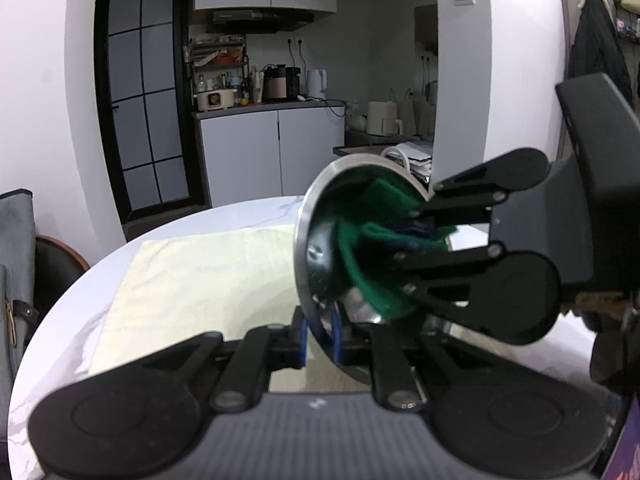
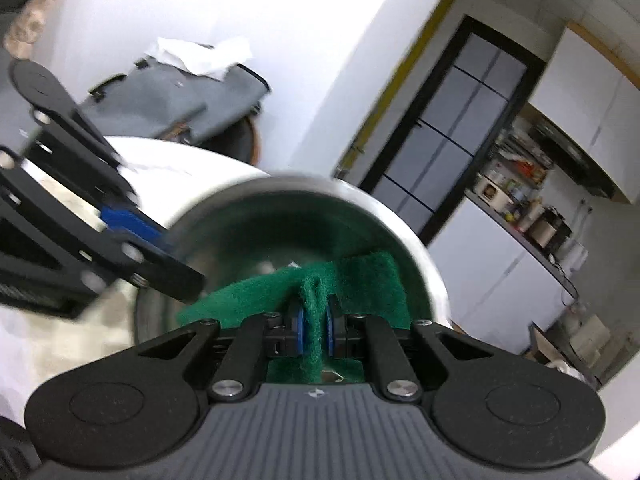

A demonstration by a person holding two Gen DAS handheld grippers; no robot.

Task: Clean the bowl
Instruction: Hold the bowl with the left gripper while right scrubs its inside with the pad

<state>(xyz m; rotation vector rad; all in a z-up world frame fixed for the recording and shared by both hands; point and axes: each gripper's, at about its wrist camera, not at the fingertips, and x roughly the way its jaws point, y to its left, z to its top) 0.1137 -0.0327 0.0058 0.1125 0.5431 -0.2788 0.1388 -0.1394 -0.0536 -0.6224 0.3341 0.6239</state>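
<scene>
A steel bowl point(image 1: 301, 248) is held up off the table, tipped on its side with its mouth turned to the right. My left gripper point(image 1: 320, 338) is shut on the bowl's lower rim, one blue pad on each side of the wall. My right gripper point(image 1: 412, 234) reaches in from the right, shut on a green scouring pad point(image 1: 360, 256) that lies against the inside of the bowl. In the right wrist view the right gripper point(image 2: 315, 326) pinches a fold of the green pad point(image 2: 360, 280) inside the bowl point(image 2: 420, 248), and the left gripper point(image 2: 172, 252) clamps the rim at the left.
A cream cloth point(image 1: 192, 280) lies on the round white marble table point(image 1: 72, 340) under the bowl. A grey bag point(image 2: 180, 96) sits on a chair beyond the table's left edge. A kitchen counter point(image 1: 272, 108) with appliances stands far behind.
</scene>
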